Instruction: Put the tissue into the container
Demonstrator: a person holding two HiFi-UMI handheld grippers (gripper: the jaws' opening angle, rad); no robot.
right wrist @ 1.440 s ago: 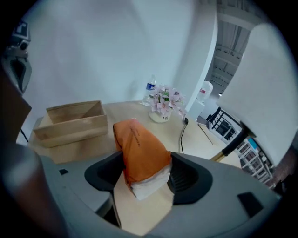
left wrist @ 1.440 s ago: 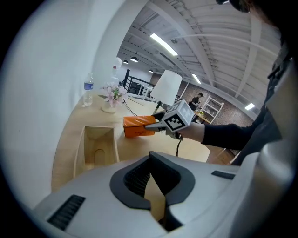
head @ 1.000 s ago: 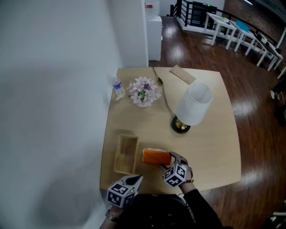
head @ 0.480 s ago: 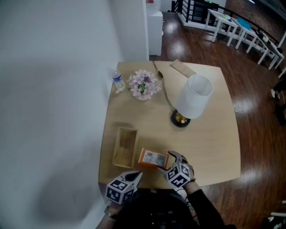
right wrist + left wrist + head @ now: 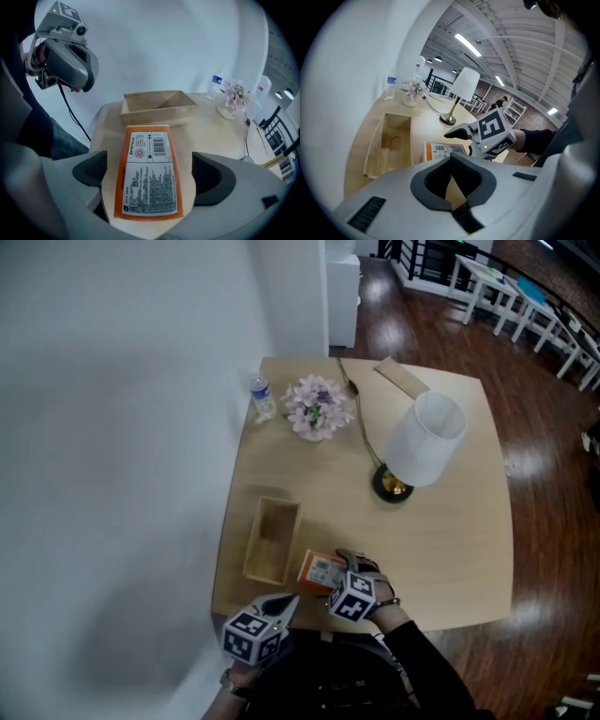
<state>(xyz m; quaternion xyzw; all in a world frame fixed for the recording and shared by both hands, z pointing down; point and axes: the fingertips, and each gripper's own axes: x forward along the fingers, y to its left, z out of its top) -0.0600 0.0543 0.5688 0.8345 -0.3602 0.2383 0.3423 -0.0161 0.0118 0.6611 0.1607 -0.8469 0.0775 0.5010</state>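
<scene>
- Closest to the person, the left gripper (image 5: 281,608) hovers low at the table's (image 5: 450,549) near edge; its jaws are pressed together with nothing between them, and it looks idle for now
- Just beside it on the right, the right gripper (image 5: 343,566) sits down at table level with its jaws spread wide, one on each side of the tissue pack (image 5: 149,176)
- The orange pack lies flat on the table, printed label up, between those jaws; from the right gripper view there seems to be a sliver of bare table on each side, so I'd say the pads are around it rather than squeezing it
- Just past the pack, towards the wall side, stands the wooden container (image 5: 157,117), an open-topped box with nothing visible inside; the pack is near its long side but not in it
- My read is that the step in hand is taking hold of the pack, with the putting-in not yet done
- The next move calls for closing the jaws squarely on the pack's long edges, lifting it over the near wall and lowering it lengthwise, since the box looks narrow
- Further back a lamp (image 5: 427,442) with a white shade stands towards the right, well apart from the work
- At the far edge by the wall are a bunch of flowers (image 5: 317,407) and a small water bottle (image 5: 264,399)
</scene>
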